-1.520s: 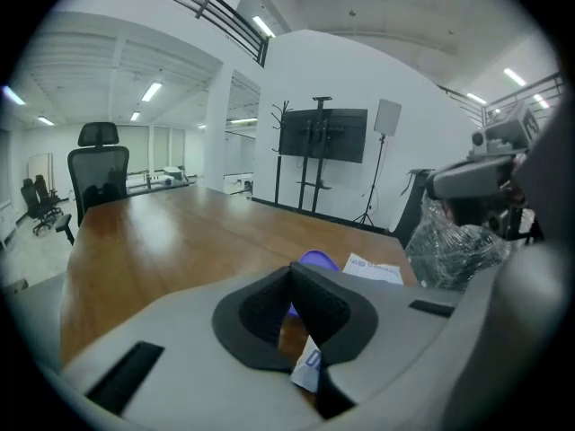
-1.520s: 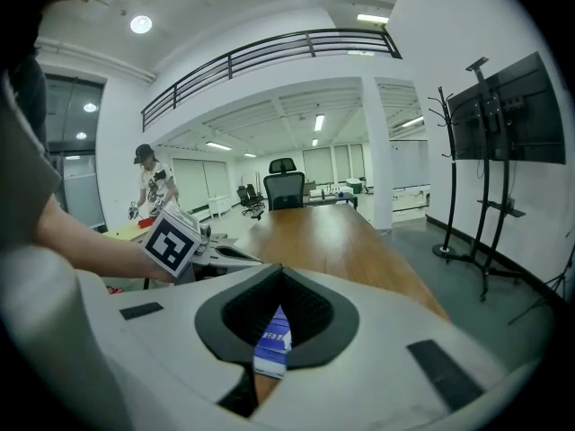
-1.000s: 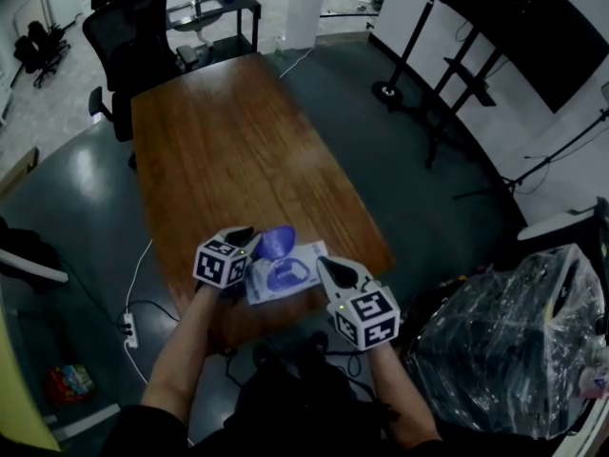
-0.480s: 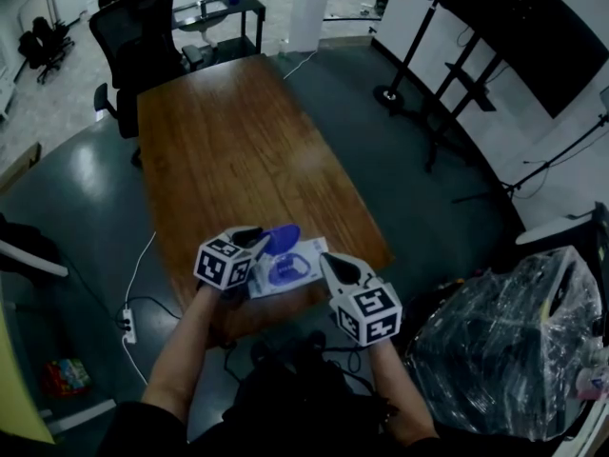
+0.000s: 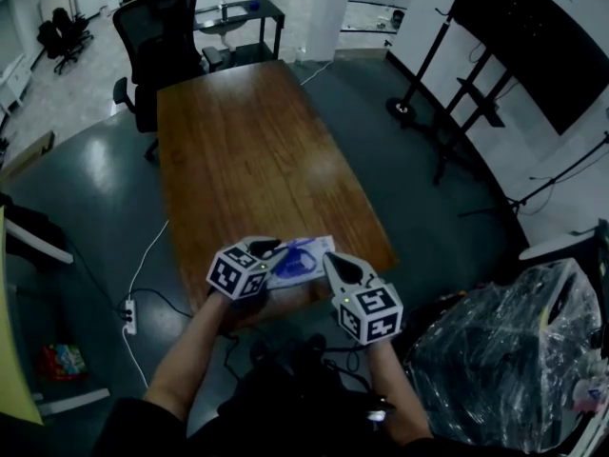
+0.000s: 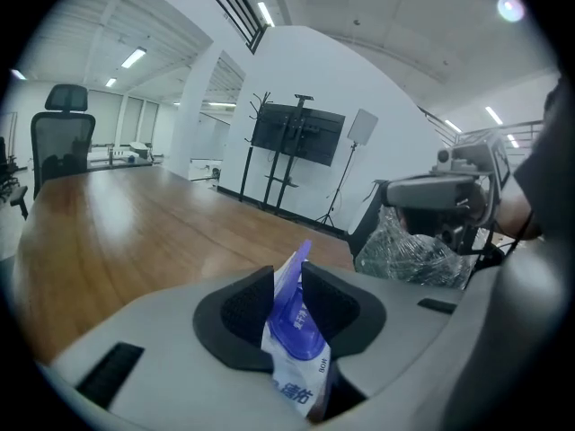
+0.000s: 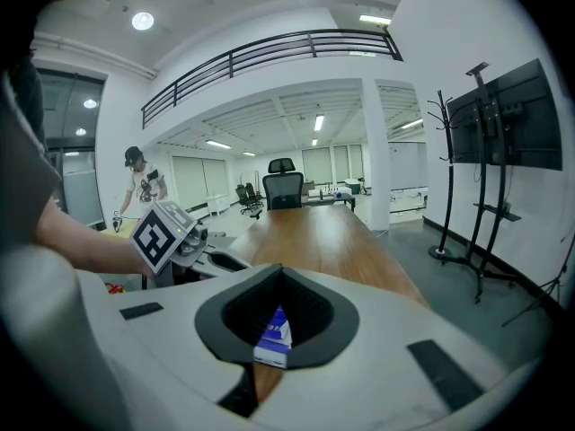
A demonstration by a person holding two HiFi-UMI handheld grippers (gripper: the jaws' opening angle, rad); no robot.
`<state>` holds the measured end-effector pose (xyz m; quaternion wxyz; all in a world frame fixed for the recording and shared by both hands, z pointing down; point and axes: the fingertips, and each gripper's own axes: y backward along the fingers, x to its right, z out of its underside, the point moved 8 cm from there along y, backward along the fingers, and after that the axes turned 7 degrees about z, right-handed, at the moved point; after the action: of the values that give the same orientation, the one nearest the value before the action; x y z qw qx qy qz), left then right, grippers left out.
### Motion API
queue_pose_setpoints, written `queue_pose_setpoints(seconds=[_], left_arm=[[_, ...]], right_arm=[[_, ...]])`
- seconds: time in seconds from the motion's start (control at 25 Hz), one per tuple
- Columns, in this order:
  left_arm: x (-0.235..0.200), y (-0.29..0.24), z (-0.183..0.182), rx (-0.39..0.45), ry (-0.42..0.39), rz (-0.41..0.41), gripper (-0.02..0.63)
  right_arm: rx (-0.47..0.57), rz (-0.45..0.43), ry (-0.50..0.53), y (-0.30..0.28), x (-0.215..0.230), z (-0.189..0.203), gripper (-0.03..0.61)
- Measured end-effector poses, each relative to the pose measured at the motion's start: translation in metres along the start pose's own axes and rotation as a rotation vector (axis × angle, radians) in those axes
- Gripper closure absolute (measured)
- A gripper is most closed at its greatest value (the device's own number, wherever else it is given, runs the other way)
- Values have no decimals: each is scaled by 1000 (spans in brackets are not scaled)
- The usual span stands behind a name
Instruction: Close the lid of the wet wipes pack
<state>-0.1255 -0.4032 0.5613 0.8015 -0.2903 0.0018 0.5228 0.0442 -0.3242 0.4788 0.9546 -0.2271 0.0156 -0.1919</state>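
Observation:
The wet wipes pack (image 5: 314, 249) is white with a blue lid (image 5: 293, 261) and lies at the near edge of the wooden table (image 5: 247, 150). My left gripper (image 5: 274, 248) reaches in from the left. In the left gripper view that gripper (image 6: 287, 281) is shut on the pack (image 6: 296, 380), with the blue lid (image 6: 292, 317) pressed flat between the pads. My right gripper (image 5: 330, 261) meets the pack's right end. In the right gripper view it (image 7: 280, 285) is shut on the pack's end (image 7: 272, 335).
A black office chair (image 5: 162, 27) stands at the table's far end. Black TV stands (image 5: 457, 93) are on the right. A plastic-wrapped bundle (image 5: 504, 341) sits near my right side. A power strip (image 5: 130, 317) lies on the floor to the left. A person (image 7: 139, 182) stands far off.
The blue lid stood raised above the pack a second ago and is now folded down flat on it. My left gripper has moved in over it and shut on lid and pack.

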Motion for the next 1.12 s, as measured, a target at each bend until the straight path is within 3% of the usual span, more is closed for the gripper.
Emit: queue_pose_setpoints(seconds=[0.52, 0.76, 0.92, 1.12], left_arm=[[19, -25, 37, -155, 16, 48, 526], [16, -39, 53, -223, -6, -16, 549], [20, -41, 49, -213, -20, -44, 575], [22, -46, 52, -264, -96, -112, 618]], right_arm=[[2, 19, -22, 13, 2, 13, 572], [-1, 42, -30, 23, 9, 18, 572], [-3, 50, -33, 27, 12, 21, 572], [-8, 44, -35, 26, 10, 25, 572]])
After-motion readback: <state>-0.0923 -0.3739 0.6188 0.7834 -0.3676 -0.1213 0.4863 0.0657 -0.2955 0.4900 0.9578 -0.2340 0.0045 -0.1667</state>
